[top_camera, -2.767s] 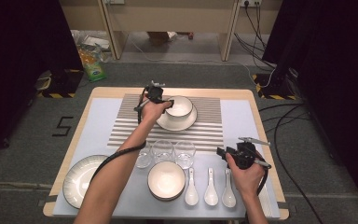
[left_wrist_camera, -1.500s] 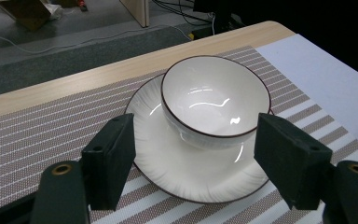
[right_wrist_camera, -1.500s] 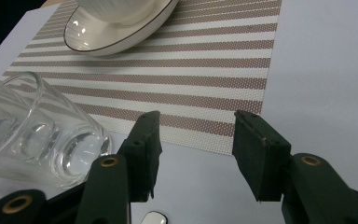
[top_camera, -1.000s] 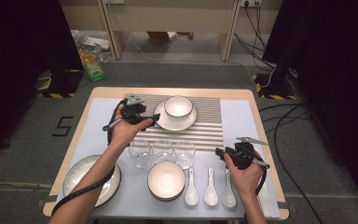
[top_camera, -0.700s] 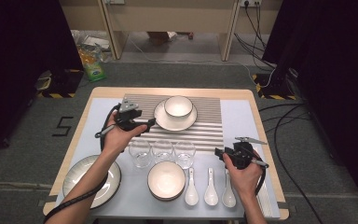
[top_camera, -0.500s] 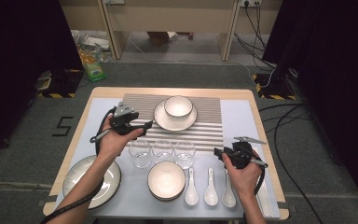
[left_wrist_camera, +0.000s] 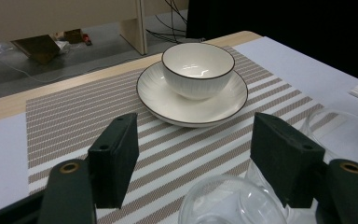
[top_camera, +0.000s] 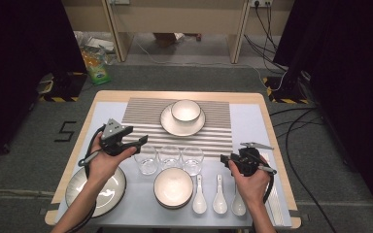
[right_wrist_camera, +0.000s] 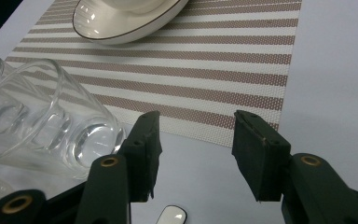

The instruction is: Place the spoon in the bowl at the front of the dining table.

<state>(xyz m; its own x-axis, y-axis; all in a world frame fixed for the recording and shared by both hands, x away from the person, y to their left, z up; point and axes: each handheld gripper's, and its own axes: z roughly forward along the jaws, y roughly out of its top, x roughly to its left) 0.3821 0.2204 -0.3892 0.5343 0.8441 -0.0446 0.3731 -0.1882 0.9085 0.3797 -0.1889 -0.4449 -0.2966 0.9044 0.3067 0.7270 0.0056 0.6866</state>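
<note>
A white bowl [top_camera: 185, 110] sits in a white saucer [top_camera: 170, 124] on the striped placemat [top_camera: 141, 114]; the left gripper view shows the bowl [left_wrist_camera: 198, 70] straight ahead. My left gripper [top_camera: 141, 141] hovers open and empty just left of three clear glasses [top_camera: 169, 156], with one glass rim [left_wrist_camera: 228, 205] under its jaws. My right gripper [top_camera: 223, 159] stands open and empty to the right of the glasses, above the spoons. Its own view has a glass [right_wrist_camera: 42, 126] at left and the placemat [right_wrist_camera: 205, 60] ahead.
Near the front edge stand a second white bowl [top_camera: 173, 187] and three white spoons [top_camera: 219, 196]. A dark-rimmed plate [top_camera: 111, 191] lies at the front left, under the left forearm. The table [top_camera: 252, 97] has bare cloth at both sides of the placemat.
My left gripper has drawn back from the bowl on the saucer, moving left and toward the person, to beside the glasses. The right gripper has barely shifted.
</note>
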